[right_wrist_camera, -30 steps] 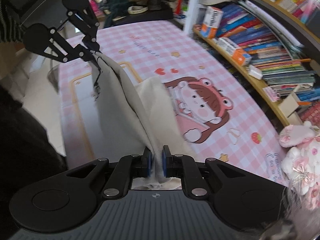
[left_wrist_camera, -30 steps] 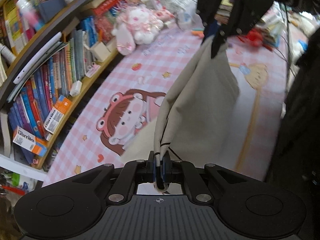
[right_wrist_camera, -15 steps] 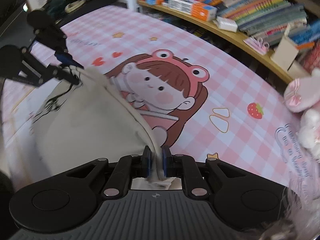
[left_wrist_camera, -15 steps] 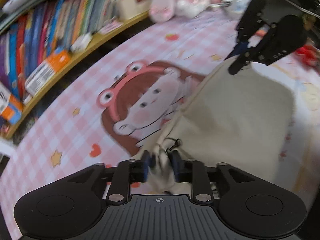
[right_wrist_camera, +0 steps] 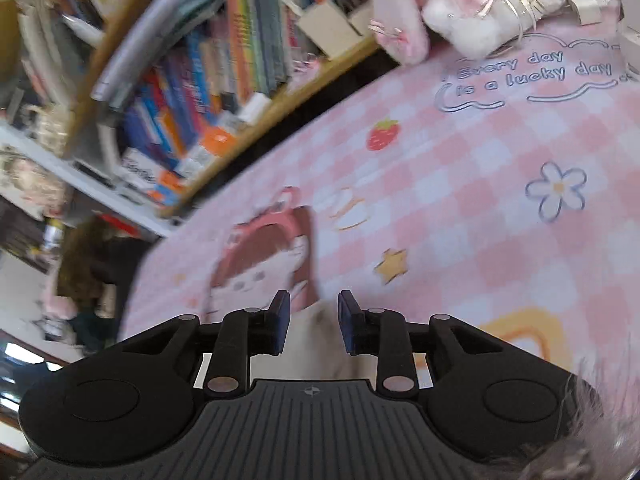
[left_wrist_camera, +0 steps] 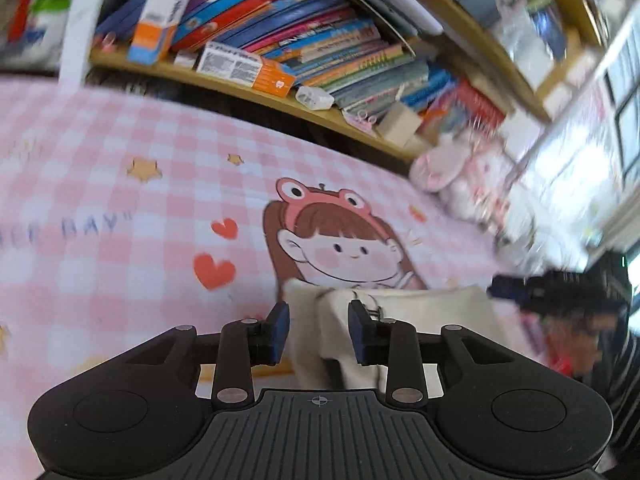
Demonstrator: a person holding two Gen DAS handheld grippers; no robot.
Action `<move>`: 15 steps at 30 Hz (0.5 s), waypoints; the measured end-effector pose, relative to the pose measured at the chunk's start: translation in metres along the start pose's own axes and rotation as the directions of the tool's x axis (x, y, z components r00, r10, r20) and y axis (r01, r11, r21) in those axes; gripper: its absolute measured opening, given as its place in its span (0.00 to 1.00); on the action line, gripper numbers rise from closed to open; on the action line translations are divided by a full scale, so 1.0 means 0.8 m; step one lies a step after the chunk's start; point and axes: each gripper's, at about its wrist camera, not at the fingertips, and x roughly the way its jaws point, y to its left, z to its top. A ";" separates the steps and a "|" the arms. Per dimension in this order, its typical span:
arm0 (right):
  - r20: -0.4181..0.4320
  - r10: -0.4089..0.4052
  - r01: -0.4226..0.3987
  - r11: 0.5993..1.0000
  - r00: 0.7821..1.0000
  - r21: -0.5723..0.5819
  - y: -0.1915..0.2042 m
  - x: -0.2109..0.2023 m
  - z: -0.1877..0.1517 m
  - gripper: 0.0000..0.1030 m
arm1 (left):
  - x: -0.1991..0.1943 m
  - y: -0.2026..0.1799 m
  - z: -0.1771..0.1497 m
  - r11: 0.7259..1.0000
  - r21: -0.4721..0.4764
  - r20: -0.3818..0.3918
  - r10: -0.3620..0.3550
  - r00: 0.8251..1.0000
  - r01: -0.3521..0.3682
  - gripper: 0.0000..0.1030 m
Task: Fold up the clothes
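Fold clothes | I ease both jaws apart, left gripper (left_wrist_camera: 318,334) and right gripper (right_wrist_camera: 310,328) releasing the cream garment (left_wrist_camera: 432,316) so its fold settles on the worktop (left_wrist_camera: 120,220).

We've got the right gripper (right_wrist_camera: 310,322) jaws just opened, cream cloth (right_wrist_camera: 316,344) loose between them, lying on the pink checked counter (right_wrist_camera: 460,208); bookshelf (right_wrist_camera: 208,92) behind.

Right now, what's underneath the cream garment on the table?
The cream garment lies on the pink checked tablecloth, covering the lower part of its cartoon girl print. Whatever else lies beneath the fabric is hidden.
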 end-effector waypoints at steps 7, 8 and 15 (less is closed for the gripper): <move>0.041 -0.180 0.184 0.976 0.983 -0.117 0.038 0.009 -0.042 0.03 | 0.018 0.008 -0.005 0.989 -0.138 0.036 -0.041 0.999 0.045 0.27; 0.054 -0.210 0.214 0.971 0.976 -0.109 0.036 0.012 -0.047 0.02 | 0.017 0.008 -0.005 0.986 -0.155 0.052 -0.047 0.998 0.055 0.23; 0.040 -0.239 0.241 0.970 0.970 -0.039 0.009 0.022 -0.056 0.01 | 0.012 0.018 -0.010 0.907 -0.396 0.159 -0.083 0.984 0.140 0.03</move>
